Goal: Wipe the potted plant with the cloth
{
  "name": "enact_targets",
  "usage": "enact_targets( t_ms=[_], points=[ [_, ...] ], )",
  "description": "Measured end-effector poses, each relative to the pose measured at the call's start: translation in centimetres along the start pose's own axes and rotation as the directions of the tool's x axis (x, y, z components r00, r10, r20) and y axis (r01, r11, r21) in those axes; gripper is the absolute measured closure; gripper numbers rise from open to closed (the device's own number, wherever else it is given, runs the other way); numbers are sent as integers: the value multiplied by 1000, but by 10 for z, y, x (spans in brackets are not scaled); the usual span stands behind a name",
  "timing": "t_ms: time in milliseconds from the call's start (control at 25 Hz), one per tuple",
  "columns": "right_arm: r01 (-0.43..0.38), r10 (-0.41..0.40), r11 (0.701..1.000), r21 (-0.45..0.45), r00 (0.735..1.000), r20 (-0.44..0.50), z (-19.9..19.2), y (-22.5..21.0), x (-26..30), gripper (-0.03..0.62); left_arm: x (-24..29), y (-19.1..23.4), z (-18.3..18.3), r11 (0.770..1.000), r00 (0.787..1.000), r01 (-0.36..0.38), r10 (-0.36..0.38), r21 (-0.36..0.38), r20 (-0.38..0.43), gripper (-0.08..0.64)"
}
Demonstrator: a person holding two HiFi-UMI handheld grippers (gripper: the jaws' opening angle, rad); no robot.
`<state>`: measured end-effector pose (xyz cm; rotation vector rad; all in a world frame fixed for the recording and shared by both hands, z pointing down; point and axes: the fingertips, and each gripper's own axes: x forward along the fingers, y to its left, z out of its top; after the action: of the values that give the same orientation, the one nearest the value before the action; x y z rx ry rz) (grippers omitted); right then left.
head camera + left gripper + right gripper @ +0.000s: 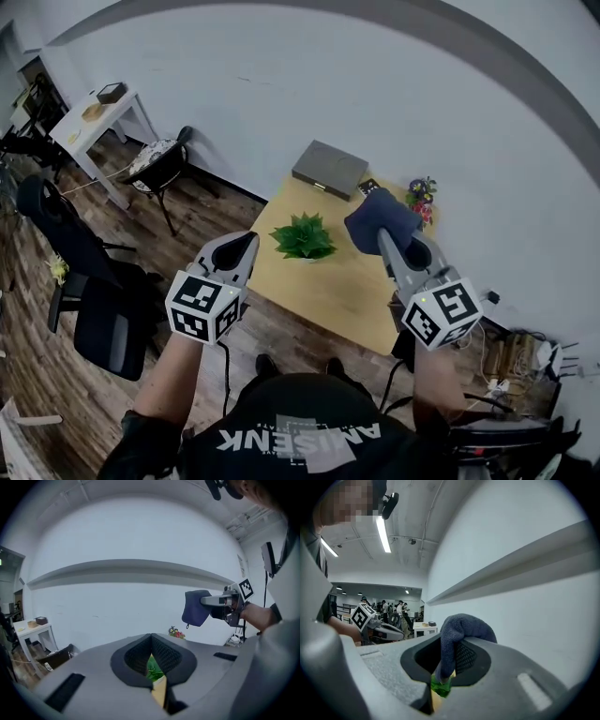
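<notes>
We held both tongs above the near end of the yellow tabletop (330, 286). Our right tongs (385, 234) were pinching the dark blue cloth (379, 215). It was bunched over their tips and draped down between the ribbed pads, hanging in the air to the right of the potted plant (303, 236) and clear of its leaves.

Our left tongs (246, 240) were pressed together at the tips with nothing between them. They hovered off the left edge of the tabletop, just beside the plant but not touching it. A narrow slit below the meeting tips showed a little of the green leaves and the yellow surface.

The plant stood upright near the middle of the tabletop. Beyond it, at the far end against the white wall, lay a flat grey case (329, 169). A small bunch of flowers (421, 195) stood at the far right corner, well apart from the plant.
</notes>
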<state>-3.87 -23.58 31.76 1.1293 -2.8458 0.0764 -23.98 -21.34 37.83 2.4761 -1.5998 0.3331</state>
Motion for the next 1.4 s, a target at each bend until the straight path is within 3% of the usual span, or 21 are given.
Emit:
enact_targets(
  t_ms=[320, 480, 640, 960, 1120, 1240, 1400],
  points=[
    [25, -25, 1000, -5, 1000, -6, -4, -6, -9, 555, 22, -10, -21, 994, 994, 51, -41, 97, -102, 503],
    [29, -29, 999, -14, 999, -17, -7, -10, -19, 555, 38, -22, -42, 975, 980, 95, -56, 201, -191, 469],
    [35, -35, 999, 1, 999, -32, -16, -16, -28, 555, 56, -34, -64, 958, 964, 128, -60, 257, -259, 463],
    [77, -73, 995, 57, 995, -71, -48, -36, -41, 555, 89, -49, -123, 920, 912, 189, -34, 344, -409, 457],
    [74, -68, 995, 63, 994, -91, -60, -37, -45, 555, 103, -55, -158, 904, 876, 235, -37, 358, -482, 457],
    [84, -76, 994, 74, 991, -109, -71, -39, -48, 555, 115, -58, -179, 895, 857, 255, -35, 365, -514, 457],
    [106, -93, 989, 101, 988, -126, -84, -44, -51, 555, 137, -58, -204, 865, 836, 278, -3, 418, -549, 457]
  ],
)
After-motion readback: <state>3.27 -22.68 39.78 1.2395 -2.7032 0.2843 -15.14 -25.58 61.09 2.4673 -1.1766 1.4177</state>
